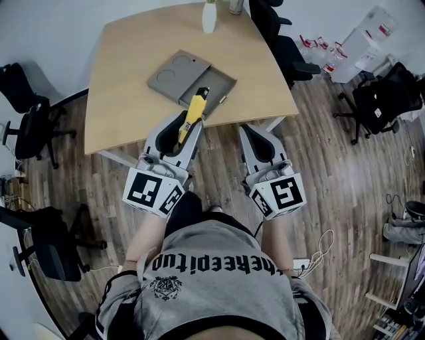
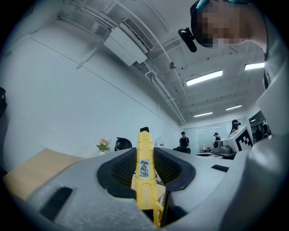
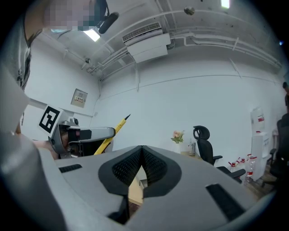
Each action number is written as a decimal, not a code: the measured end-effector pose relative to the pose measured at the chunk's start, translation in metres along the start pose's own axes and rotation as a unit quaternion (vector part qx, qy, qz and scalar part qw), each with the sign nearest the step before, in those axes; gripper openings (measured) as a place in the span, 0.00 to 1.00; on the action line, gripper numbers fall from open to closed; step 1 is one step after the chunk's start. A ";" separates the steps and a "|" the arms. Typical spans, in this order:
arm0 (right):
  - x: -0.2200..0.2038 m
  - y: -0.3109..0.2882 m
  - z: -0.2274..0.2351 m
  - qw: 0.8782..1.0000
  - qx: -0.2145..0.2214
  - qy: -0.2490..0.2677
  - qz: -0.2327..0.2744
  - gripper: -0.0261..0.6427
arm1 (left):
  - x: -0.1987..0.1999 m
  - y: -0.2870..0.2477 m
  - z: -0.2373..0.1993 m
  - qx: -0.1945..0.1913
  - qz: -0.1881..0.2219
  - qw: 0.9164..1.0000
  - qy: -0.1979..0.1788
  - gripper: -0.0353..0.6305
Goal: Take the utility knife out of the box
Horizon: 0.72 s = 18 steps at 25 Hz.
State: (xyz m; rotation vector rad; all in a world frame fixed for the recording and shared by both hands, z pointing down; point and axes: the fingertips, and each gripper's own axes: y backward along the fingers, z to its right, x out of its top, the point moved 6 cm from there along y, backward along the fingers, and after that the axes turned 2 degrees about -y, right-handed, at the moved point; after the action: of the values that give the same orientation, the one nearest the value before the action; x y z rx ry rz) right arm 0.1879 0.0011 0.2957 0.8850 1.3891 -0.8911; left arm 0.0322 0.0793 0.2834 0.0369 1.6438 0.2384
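In the head view my left gripper (image 1: pixel 188 127) is shut on a yellow utility knife (image 1: pixel 194 109), holding it above the near edge of the wooden table (image 1: pixel 126 86). The knife's black tip points toward the grey box (image 1: pixel 174 72), whose drawer (image 1: pixel 219 85) stands pulled out. In the left gripper view the knife (image 2: pixel 145 171) stands up between the two jaws of the left gripper (image 2: pixel 144 155). My right gripper (image 1: pixel 252 129) hangs beside it over the floor, off the table's edge. Its jaws (image 3: pixel 142 151) meet at the tips with nothing between them. The knife (image 3: pixel 113 131) also shows at left in the right gripper view.
A white bottle (image 1: pixel 208 16) stands at the table's far edge. Black office chairs sit to the left (image 1: pixel 30 126) and to the right (image 1: pixel 287 46), and another chair with a bag (image 1: pixel 380 99) is at far right. Wood floor surrounds the table.
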 end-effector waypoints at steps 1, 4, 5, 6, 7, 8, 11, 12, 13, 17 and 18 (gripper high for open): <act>0.000 0.003 -0.001 1.000 0.001 -0.001 0.002 0.05 | 0.000 0.002 0.002 0.001 0.001 1.000 -0.001 0.25; -0.001 0.008 -0.002 1.000 0.002 -0.002 0.006 0.05 | 0.001 0.006 0.007 0.003 0.002 1.000 -0.004 0.25; 0.000 0.008 -0.002 1.000 0.002 -0.002 0.006 0.05 | 0.002 0.007 0.008 0.004 0.003 1.000 -0.004 0.25; 0.001 0.008 -0.002 1.000 0.002 -0.002 0.005 0.05 | 0.004 0.007 0.008 0.005 0.004 1.000 -0.004 0.25; 0.002 0.007 -0.002 1.000 0.003 -0.002 0.005 0.05 | 0.005 0.006 0.007 0.005 0.005 1.000 -0.004 0.25; 0.002 0.007 -0.002 1.000 0.003 -0.001 0.005 0.05 | 0.006 0.006 0.007 0.005 0.006 1.000 -0.004 0.25; 0.000 0.012 -0.003 1.000 0.002 0.000 0.006 0.05 | 0.004 0.008 0.011 0.005 0.009 1.000 -0.004 0.25; 0.000 0.013 -0.003 1.000 0.002 0.000 0.007 0.05 | 0.003 0.009 0.012 0.004 0.010 1.000 -0.004 0.25; -0.001 0.015 -0.004 1.000 0.001 0.001 0.007 0.05 | 0.003 0.010 0.013 0.004 0.010 1.000 -0.004 0.25; 0.000 0.017 -0.004 1.000 -0.002 0.002 0.007 0.05 | 0.004 0.012 0.015 0.003 0.013 1.000 -0.003 0.25; 0.001 0.017 -0.003 1.000 -0.002 0.002 0.006 0.05 | 0.005 0.011 0.015 0.003 0.013 1.000 -0.003 0.25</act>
State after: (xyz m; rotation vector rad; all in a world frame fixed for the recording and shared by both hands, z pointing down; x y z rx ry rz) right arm 0.2020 0.0113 0.2949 0.8921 1.3867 -0.8768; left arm 0.0452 0.0931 0.2794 0.0635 1.6399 0.2519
